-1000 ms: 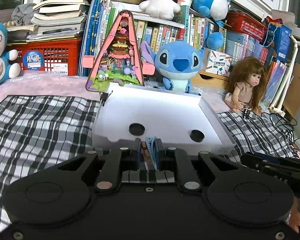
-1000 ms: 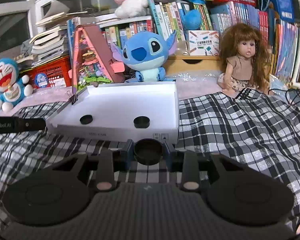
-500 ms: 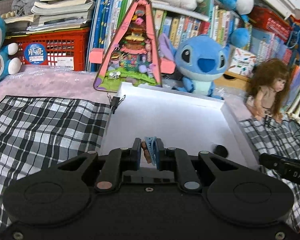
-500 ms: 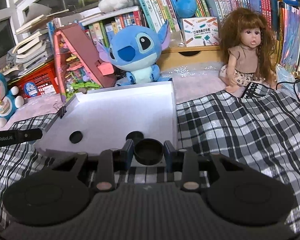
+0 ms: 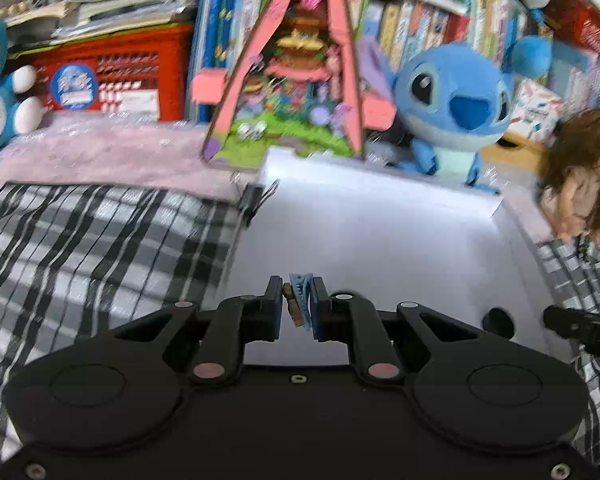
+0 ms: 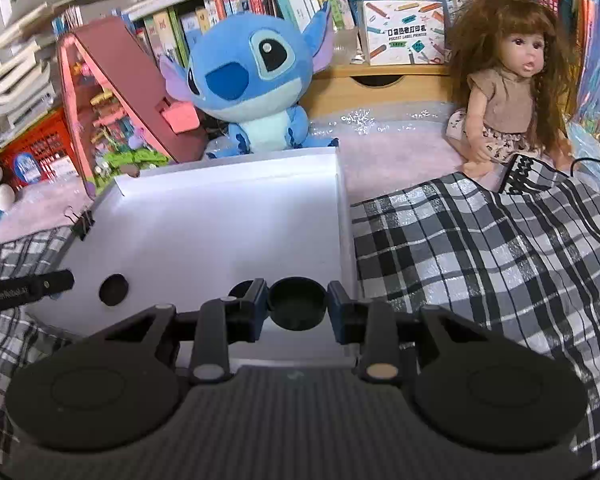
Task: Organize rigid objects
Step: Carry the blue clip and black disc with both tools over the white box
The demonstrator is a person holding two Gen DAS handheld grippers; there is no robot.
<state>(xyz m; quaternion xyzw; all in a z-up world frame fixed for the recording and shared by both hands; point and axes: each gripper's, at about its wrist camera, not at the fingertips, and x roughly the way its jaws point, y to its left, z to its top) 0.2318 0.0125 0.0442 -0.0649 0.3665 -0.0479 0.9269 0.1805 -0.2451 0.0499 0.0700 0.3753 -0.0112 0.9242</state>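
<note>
A shallow white box (image 5: 380, 232) lies on a checked cloth; it also shows in the right wrist view (image 6: 228, 216). My left gripper (image 5: 297, 308) is shut on a small blue clip (image 5: 302, 298) above the box's near left part. My right gripper (image 6: 298, 306) is shut on a black round cap (image 6: 297, 303) above the box's near right part. Two more black caps lie in the box, one at left (image 6: 113, 289) and one partly hidden behind my right gripper's left finger (image 6: 238, 290). One cap shows in the left wrist view (image 5: 498, 320).
A black binder clip (image 6: 83, 224) grips the box's left rim. Behind the box stand a pink triangular toy house (image 5: 296, 80), a blue plush (image 6: 252, 80) and a doll (image 6: 504, 92). Bookshelves and a red crate (image 5: 112, 76) line the back.
Both grippers have moved forward from the near edge to over the box floor, each still holding its object. The left wrist view is blurred by motion.
</note>
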